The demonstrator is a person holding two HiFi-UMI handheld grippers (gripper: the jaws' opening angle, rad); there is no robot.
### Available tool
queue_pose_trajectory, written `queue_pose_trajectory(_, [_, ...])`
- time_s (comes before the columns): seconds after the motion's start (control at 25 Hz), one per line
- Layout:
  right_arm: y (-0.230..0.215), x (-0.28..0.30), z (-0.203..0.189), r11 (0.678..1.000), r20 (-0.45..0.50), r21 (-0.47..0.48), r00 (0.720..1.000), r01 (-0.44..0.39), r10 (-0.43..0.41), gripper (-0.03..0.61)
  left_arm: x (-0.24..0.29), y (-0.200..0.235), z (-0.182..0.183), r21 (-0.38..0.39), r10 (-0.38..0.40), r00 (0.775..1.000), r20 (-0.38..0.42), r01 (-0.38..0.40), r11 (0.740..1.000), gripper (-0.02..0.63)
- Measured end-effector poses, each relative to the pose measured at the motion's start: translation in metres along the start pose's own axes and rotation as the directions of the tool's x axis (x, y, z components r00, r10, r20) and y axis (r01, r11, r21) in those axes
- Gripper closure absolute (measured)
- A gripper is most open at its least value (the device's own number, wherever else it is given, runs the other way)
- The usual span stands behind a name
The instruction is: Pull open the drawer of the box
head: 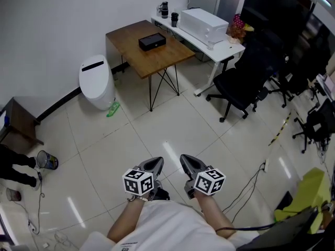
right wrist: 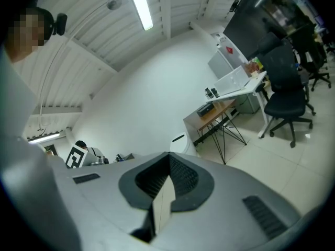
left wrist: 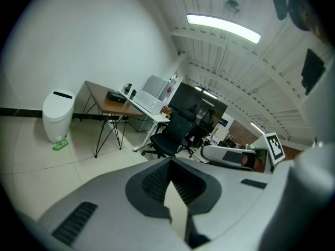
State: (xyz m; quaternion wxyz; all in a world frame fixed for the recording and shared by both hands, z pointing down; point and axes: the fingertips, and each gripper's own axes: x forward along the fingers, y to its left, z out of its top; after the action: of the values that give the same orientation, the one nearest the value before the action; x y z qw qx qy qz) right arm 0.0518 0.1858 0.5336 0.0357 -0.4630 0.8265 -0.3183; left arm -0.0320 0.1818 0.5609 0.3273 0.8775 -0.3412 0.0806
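Note:
The black box (head: 152,41) lies on a brown wooden table (head: 157,59) by the far wall, several floor tiles away from me. Its drawer cannot be made out at this distance. Both grippers are held low in front of the person's body, side by side over the tiled floor. My left gripper (head: 157,162) is shut with nothing in it, and so is my right gripper (head: 186,160). The left gripper view shows its closed tips (left wrist: 168,163) and the box (left wrist: 116,96) far off. The right gripper view shows the same of its tips (right wrist: 169,158) and the box (right wrist: 205,109).
A white bin (head: 97,81) stands left of the table, with a green bottle (head: 113,109) on the floor beside it. To the table's right stand a white desk (head: 217,48) with an appliance (head: 204,24) and black office chairs (head: 243,85). Cables (head: 251,179) trail at right.

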Motion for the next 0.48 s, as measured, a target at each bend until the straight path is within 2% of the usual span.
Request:
queue_pose_trajectory(0.24, [-0.006,0.029,0.015,1.0,0.031,0.017,0.999,0.024,-0.025,0.592,0.007,0.021,0.019,0.013,-0.015,1.0,-0.013,0.015,1.0,0.611])
queue_pose_trajectory(0.48, [-0.001,0.064,0.02,0.997,0.05,0.078,0.999,0.01,-0.014,0.592,0.003,0.049,0.042,0.016,-0.03,0.999,-0.011,0.03,0.999,0.611])
